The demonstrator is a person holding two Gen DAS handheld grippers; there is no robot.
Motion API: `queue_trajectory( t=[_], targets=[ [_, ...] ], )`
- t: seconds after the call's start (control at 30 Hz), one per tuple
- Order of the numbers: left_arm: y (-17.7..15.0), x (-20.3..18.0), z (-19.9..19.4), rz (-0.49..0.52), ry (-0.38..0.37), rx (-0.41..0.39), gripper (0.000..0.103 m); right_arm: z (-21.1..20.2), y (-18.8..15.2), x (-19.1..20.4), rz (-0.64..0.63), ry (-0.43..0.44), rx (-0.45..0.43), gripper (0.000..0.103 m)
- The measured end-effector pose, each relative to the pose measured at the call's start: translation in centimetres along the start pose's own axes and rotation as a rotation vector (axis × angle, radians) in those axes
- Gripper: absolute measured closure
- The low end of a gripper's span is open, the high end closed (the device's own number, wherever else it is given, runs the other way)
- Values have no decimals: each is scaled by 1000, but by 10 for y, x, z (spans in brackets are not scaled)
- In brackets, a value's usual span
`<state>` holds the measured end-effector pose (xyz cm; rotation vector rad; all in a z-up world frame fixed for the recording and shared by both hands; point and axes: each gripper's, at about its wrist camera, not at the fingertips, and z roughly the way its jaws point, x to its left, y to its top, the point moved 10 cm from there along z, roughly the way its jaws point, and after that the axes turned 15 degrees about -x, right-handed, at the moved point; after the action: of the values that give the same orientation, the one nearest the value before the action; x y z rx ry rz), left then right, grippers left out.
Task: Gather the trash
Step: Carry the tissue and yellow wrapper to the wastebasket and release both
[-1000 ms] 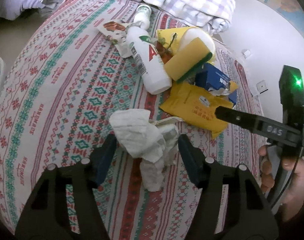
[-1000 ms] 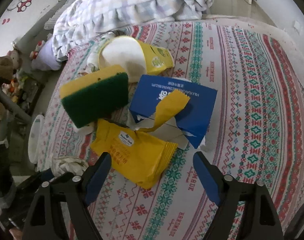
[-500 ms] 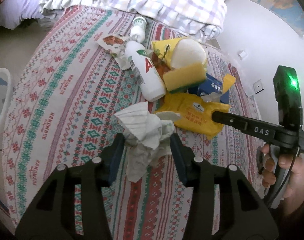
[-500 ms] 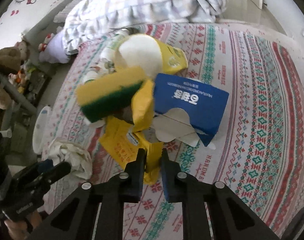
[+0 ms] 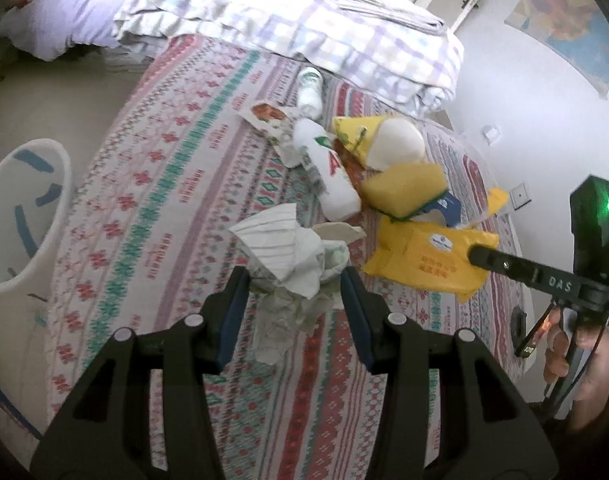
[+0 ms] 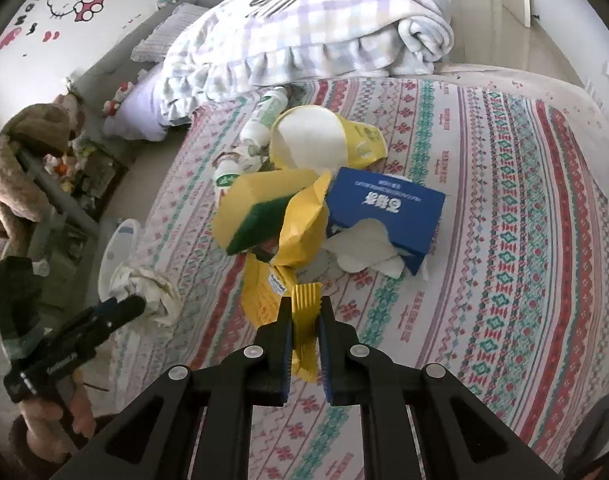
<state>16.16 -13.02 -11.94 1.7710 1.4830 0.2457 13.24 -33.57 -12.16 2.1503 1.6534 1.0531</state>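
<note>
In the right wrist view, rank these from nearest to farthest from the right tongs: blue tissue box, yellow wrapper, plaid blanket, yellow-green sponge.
1. yellow wrapper: clamped between the right tongs.
2. yellow-green sponge: ahead and left, tilted on the pile.
3. blue tissue box: ahead and right; too close to the sponge to call firmly.
4. plaid blanket: bunched at the far end of the bed.

Black plastic left gripper (image 5: 294, 280), blue finger pads (image 5: 233, 312), silver screws, matching right gripper (image 6: 306, 316), bare-skinned hand (image 5: 560, 354), green indicator light
</note>
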Motion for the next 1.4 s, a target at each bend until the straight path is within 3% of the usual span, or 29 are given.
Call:
queue_trajectory(
  t=[0.53, 1.4],
  targets=[
    [19, 73, -38, -79, 103, -81, 54, 15, -5, 76, -63, 109, 15, 91],
    [31, 231, -76, -203, 324, -193, 53, 106, -9, 216, -130, 226, 38, 91]
  ],
)
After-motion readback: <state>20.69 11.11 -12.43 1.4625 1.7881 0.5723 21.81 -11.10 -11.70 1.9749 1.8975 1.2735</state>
